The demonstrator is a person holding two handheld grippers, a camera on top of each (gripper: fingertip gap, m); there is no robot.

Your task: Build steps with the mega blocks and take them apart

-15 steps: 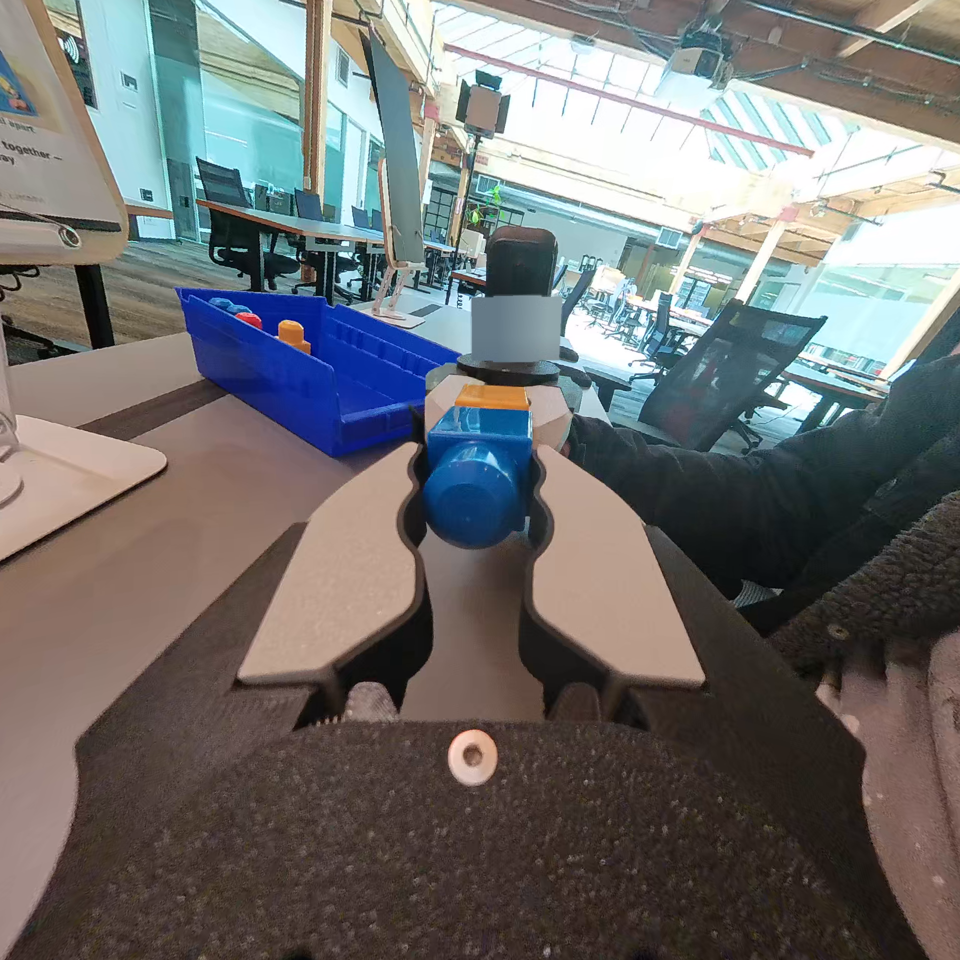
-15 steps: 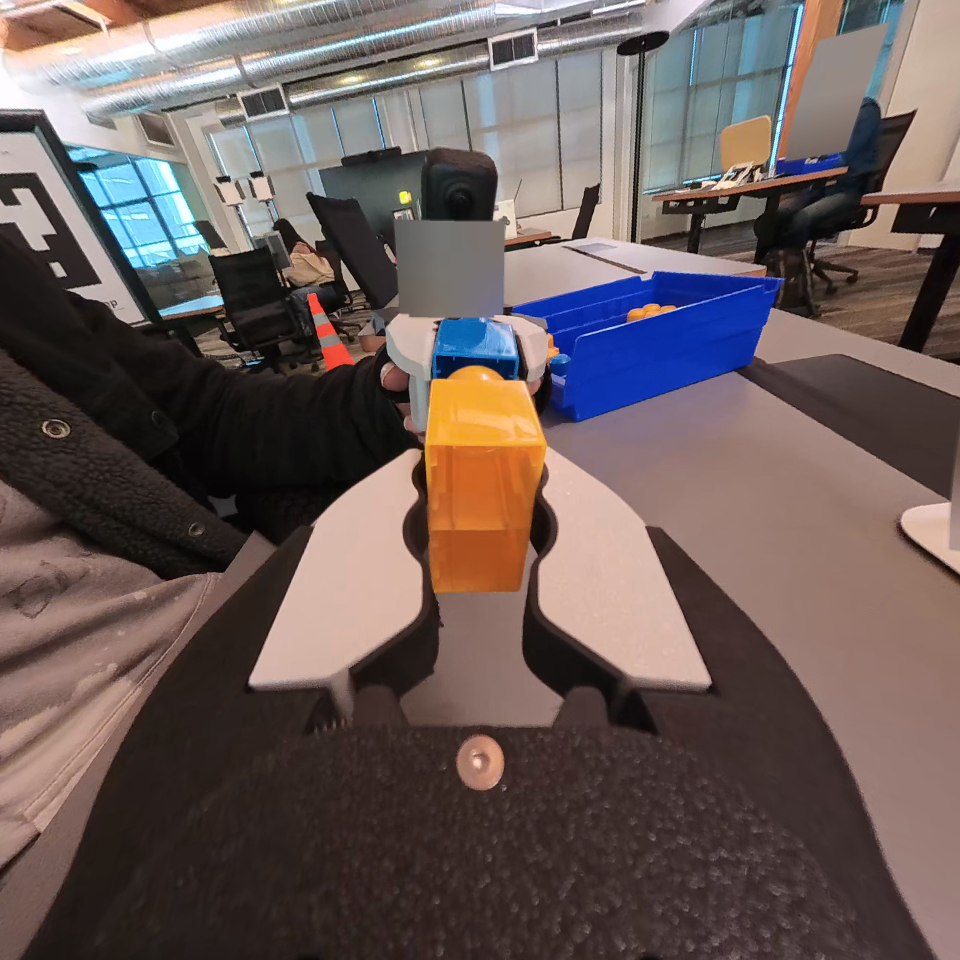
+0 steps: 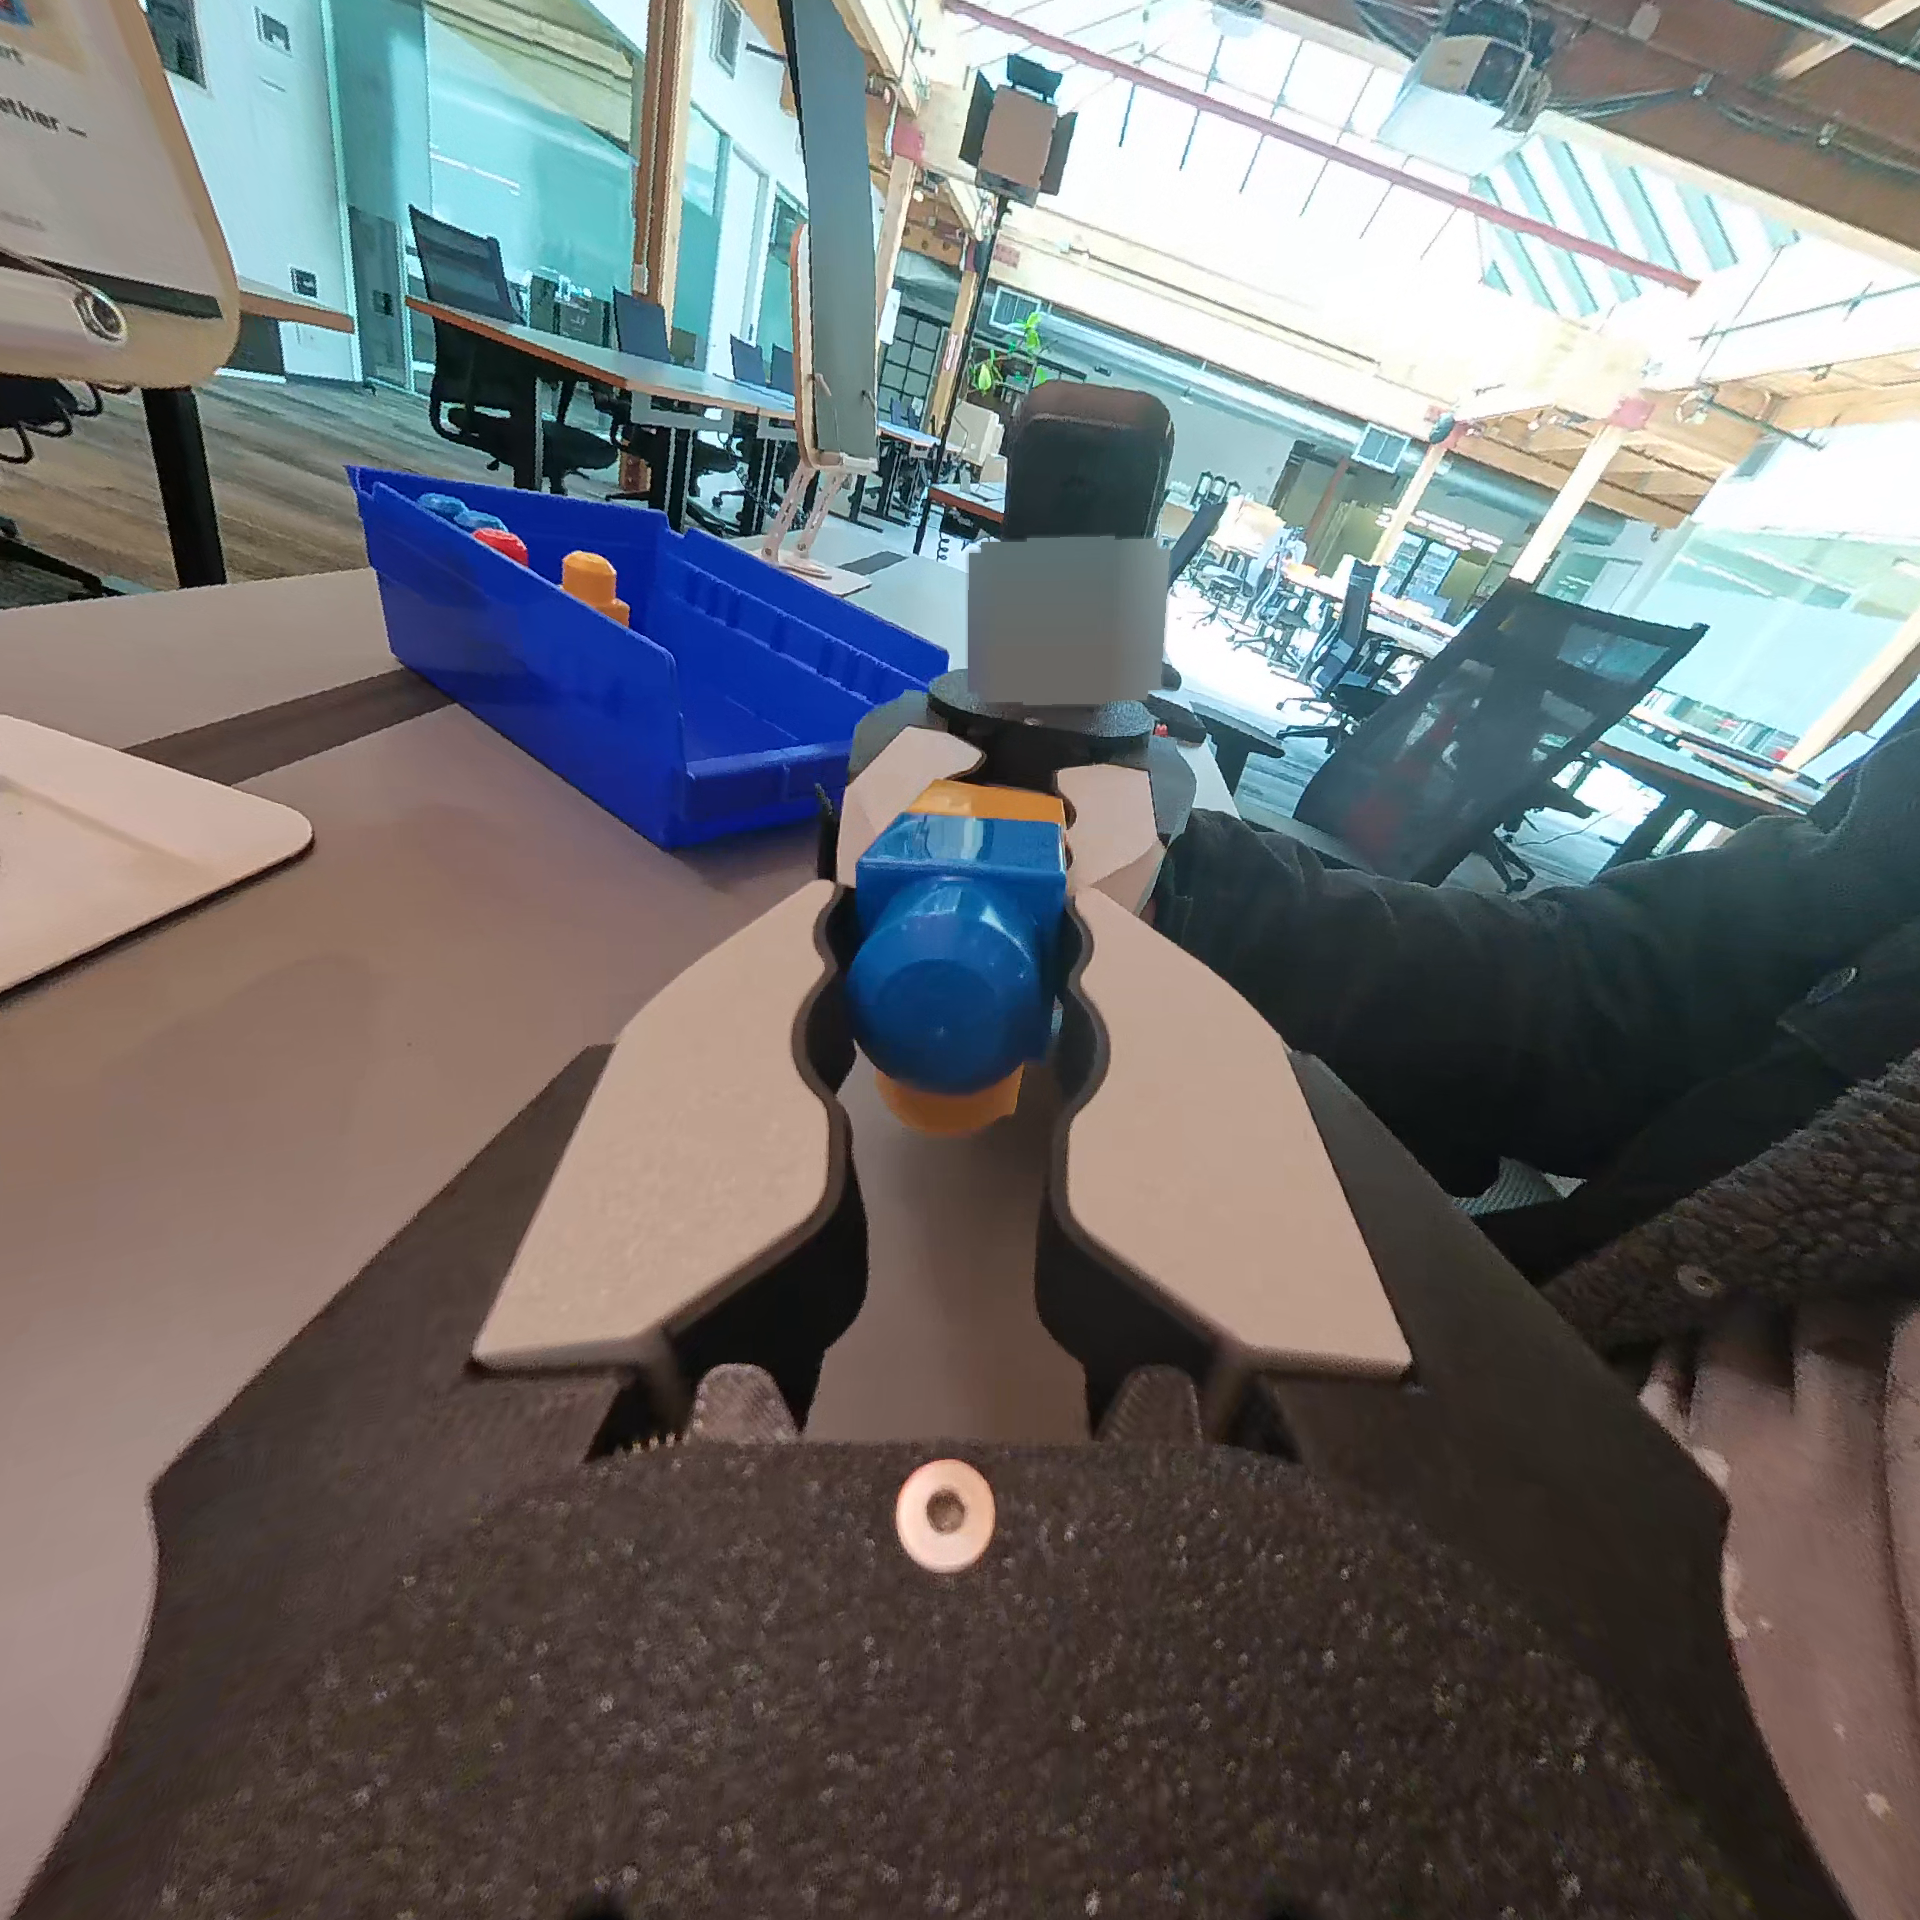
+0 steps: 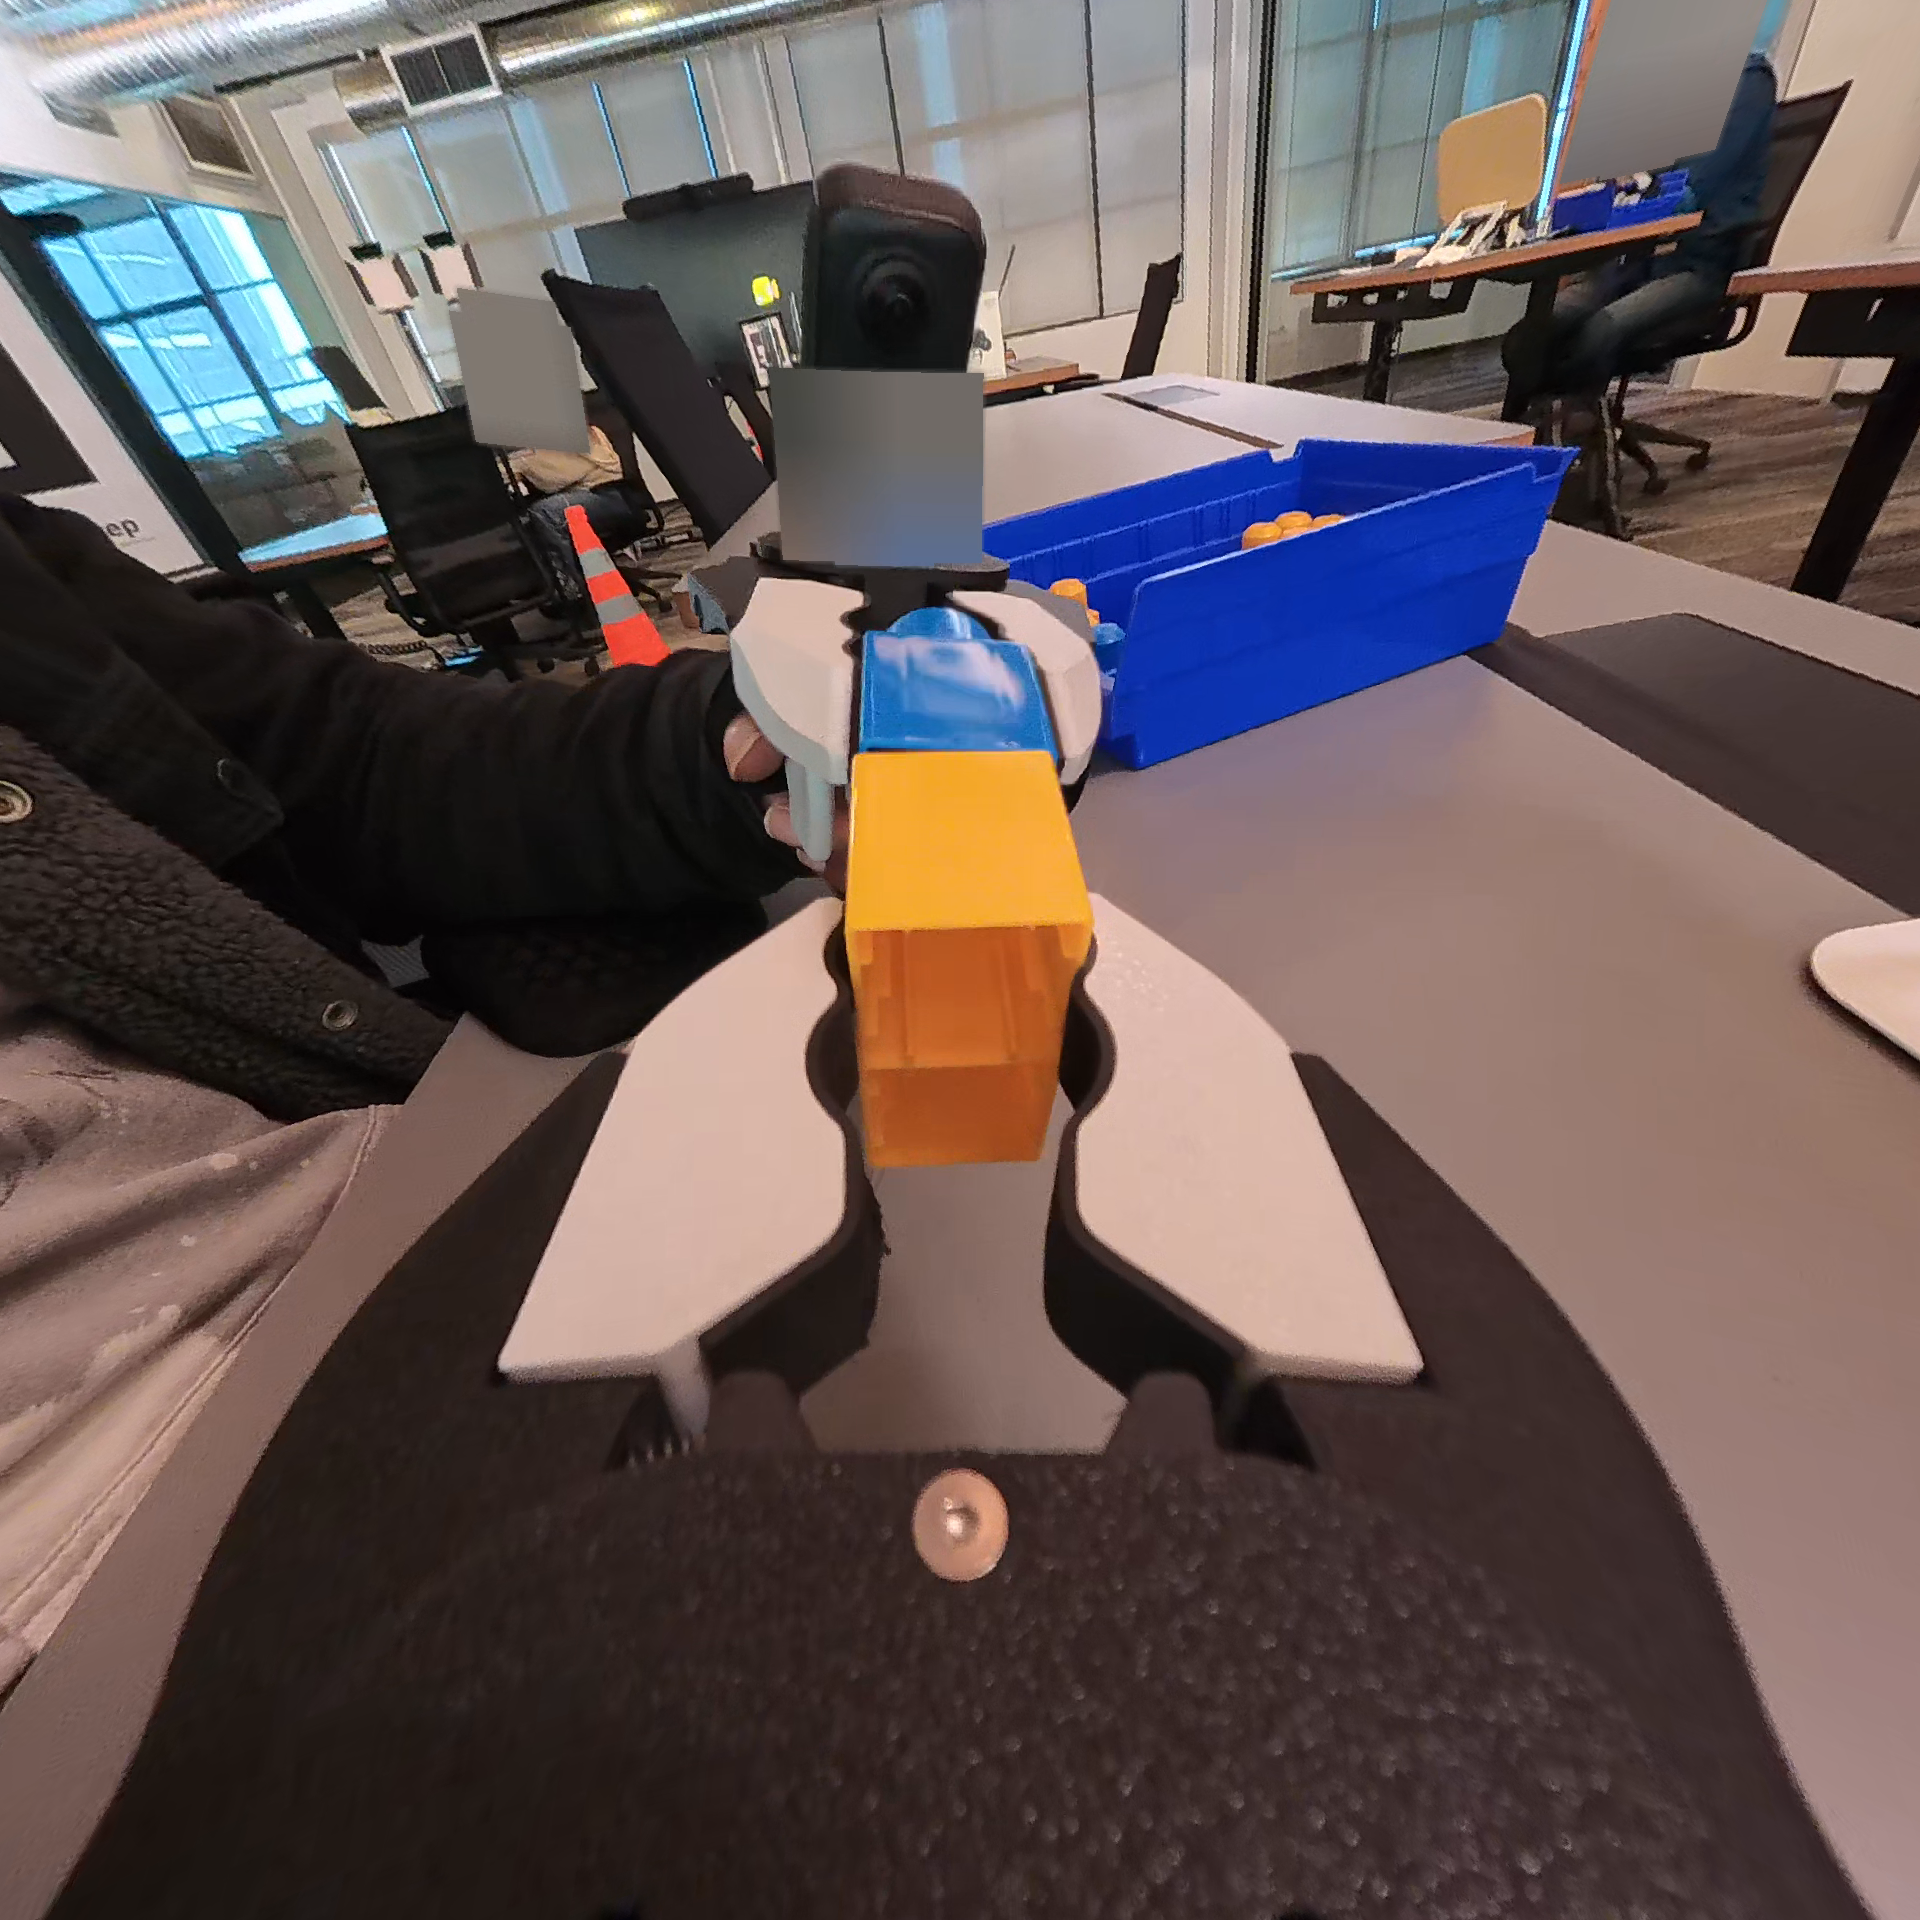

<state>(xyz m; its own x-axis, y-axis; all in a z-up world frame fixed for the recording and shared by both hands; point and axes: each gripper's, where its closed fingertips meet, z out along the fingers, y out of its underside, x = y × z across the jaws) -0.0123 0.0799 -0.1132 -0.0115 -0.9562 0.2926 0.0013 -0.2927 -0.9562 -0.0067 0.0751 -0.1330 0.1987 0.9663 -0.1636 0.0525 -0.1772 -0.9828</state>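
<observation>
Above the grey bench (image 3: 312, 1039), you hold two mega blocks pressed end to end between both tools. On your left, the left hand-held gripper (image 3: 951, 997) is clamped narrow on the blue block (image 3: 956, 935), its round stud facing back toward the camera. On your right, the right hand-held gripper (image 4: 961, 997) is clamped narrow on the orange block (image 4: 961, 914), its hollow underside facing back toward the camera. The two blocks meet in mid-air between the tools, above the bench's near edge; whether they are fully seated or parting cannot be told.

The blocks look like light, stiff, hollow plastic with smooth walls, so expect them to slip under a skewed pull. Judging by the grip, the flat side walls are the place to hold, squarely, with the force kept along the stud.

Farther back on the bench stands a blue bin (image 3: 665, 717) with more blocks inside it. A white stand base (image 3: 114, 831) lies at the bench's left edge. The bench top is smooth and matte with a darker strip across it. Behind it spreads an open office of desks, black chairs and large windows.
</observation>
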